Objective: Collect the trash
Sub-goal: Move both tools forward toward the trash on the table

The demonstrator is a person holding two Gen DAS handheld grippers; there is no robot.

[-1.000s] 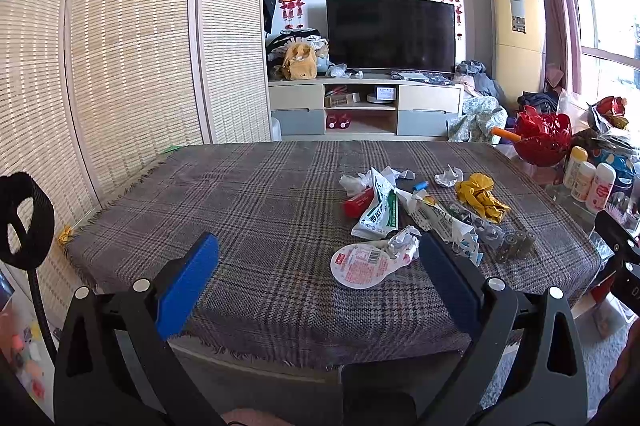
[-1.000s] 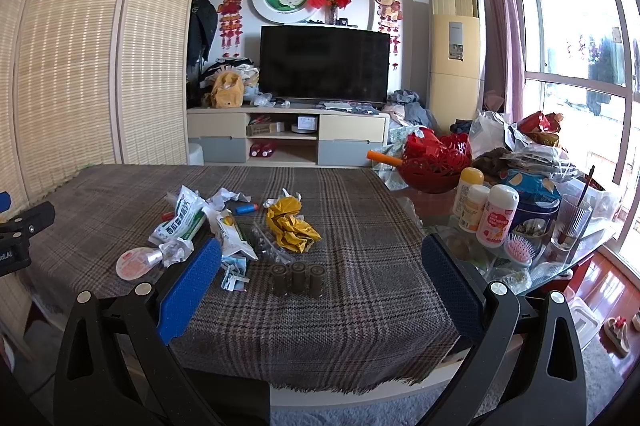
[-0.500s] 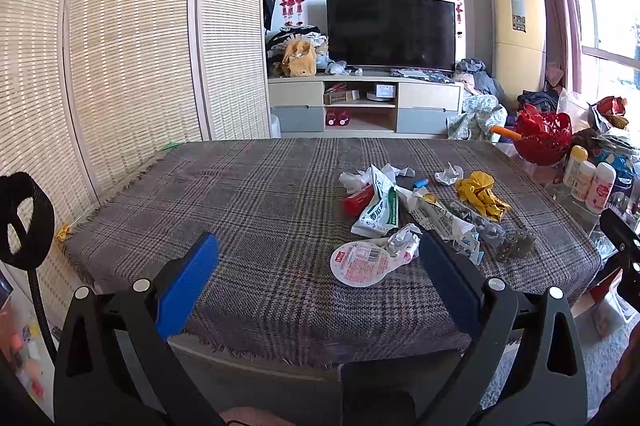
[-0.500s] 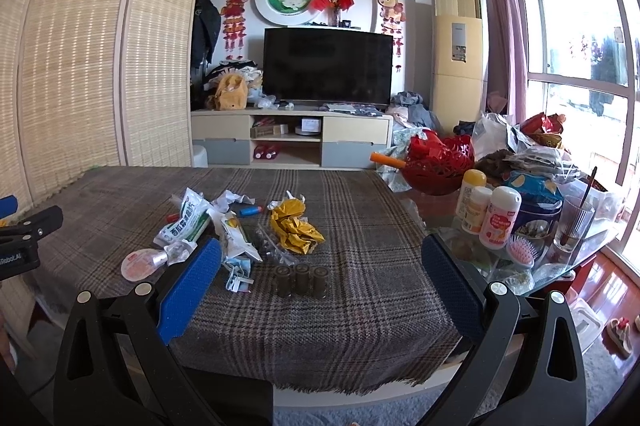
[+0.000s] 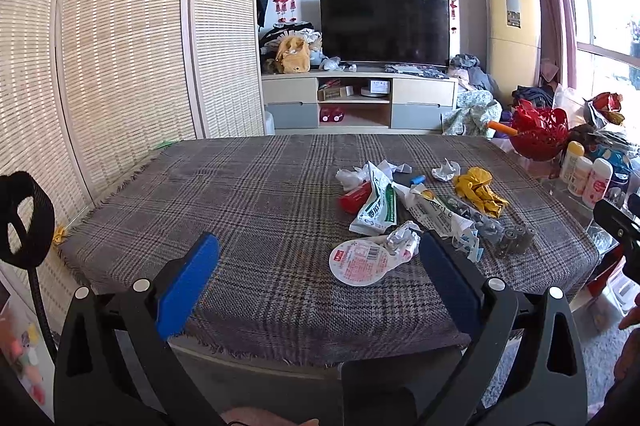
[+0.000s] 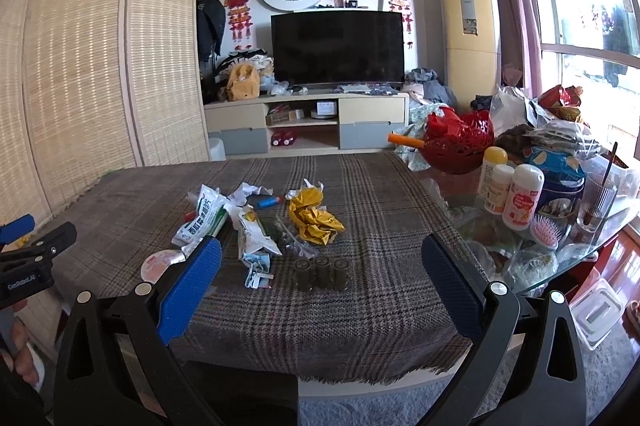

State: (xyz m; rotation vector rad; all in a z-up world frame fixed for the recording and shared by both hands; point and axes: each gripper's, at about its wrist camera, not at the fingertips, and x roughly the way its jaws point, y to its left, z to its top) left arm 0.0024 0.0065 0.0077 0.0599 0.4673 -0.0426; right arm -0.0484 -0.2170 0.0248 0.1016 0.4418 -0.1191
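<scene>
Trash lies in a loose heap on the plaid-covered table (image 5: 248, 194): a round white lid with red print (image 5: 360, 262), a crumpled paper ball (image 5: 402, 238), a white-green packet (image 5: 376, 206), a red tube (image 5: 354, 196), a yellow crumpled wrapper (image 5: 480, 190) and dark batteries (image 5: 514, 240). My left gripper (image 5: 316, 276) is open and empty, near the table's front edge, the lid just ahead. My right gripper (image 6: 320, 284) is open and empty, with the batteries (image 6: 322, 272), yellow wrapper (image 6: 314, 220) and white-green packet (image 6: 202, 220) ahead of it.
A glass side table (image 6: 560, 254) at the right holds bottles (image 6: 520, 196), a red basket (image 6: 458, 142), a hairbrush and a glass. A TV stand (image 5: 360, 100) stands behind the table and a bamboo screen (image 5: 120, 58) at the left.
Both grippers have edged slightly; the views shifted a little. Nothing on the table has moved and both grippers stay open.
</scene>
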